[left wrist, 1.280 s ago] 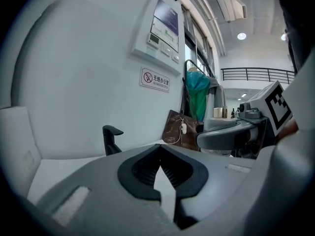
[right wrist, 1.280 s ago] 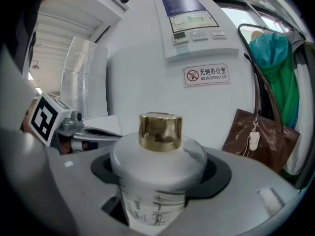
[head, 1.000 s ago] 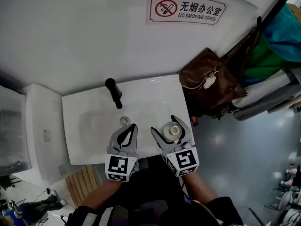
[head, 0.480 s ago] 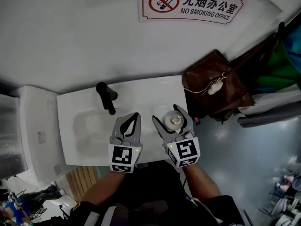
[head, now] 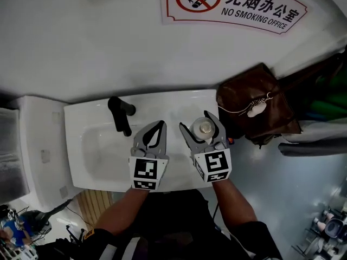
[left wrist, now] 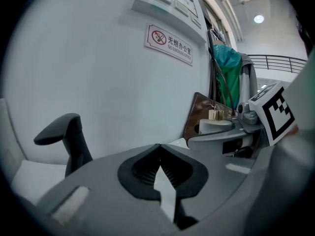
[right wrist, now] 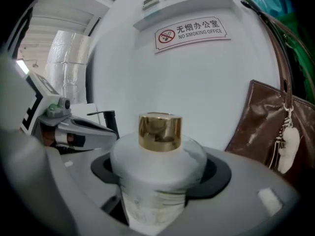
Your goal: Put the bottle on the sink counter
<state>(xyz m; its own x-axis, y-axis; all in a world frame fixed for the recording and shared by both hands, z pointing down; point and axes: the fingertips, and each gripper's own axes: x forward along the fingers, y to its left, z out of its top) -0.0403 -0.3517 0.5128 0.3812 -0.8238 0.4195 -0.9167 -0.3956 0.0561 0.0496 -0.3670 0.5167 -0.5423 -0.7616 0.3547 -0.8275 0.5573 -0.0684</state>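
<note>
**Bottle clamped in our right gripper above the sink counter**

Before us rises the white wall (head: 81,47), which fills the upper part of the head view. Under it lies the white sink counter (head: 184,99), its basin sunk into the left and middle part. A brown leather bag (head: 260,104) hangs or leans just beside the counter's right end, with a pale tag dangling on its front. High on the wall is a red-bordered no-smoking sign (head: 233,7) with Chinese and English print. A black faucet (head: 120,115) stands at the back of the basin, to the left of both tools.

Our left gripper (head: 161,124) hovers over the basin, near the faucet. Its jaws are pressed together at the tips and nothing sits between them.

Our right gripper (head: 193,120) is just beside it, over the right part of the counter. Its jaws are spread round the bottle (right wrist: 157,166) and pinch it on both sides. The bottle is frosted white, upright, with a faint label on its body. It is over the counter's right side, near the bag; we cannot tell whether its base touches the counter. A shiny gold cap (right wrist: 159,131) tops it.
</note>
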